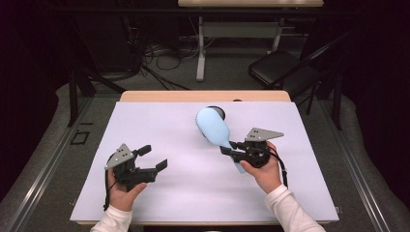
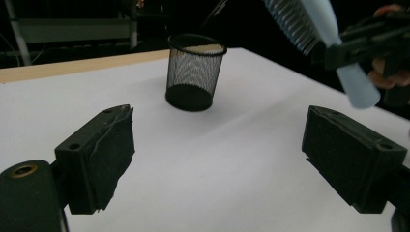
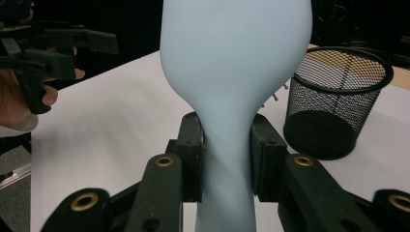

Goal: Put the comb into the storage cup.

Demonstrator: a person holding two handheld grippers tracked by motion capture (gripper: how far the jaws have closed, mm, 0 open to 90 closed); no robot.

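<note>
My right gripper [image 1: 232, 148] clamps the blue hairbrush [image 1: 212, 126] by its neck, lifted; next, tip it into the mesh cup [image 3: 336, 106]. Left gripper [image 1: 155, 157] hangs open, empty.

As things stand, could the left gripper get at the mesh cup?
Probably yes. The left gripper is open and empty, and bare white table lies between it and the mesh cup. The blue hairbrush, held by the right gripper, hangs off to one side.
</note>
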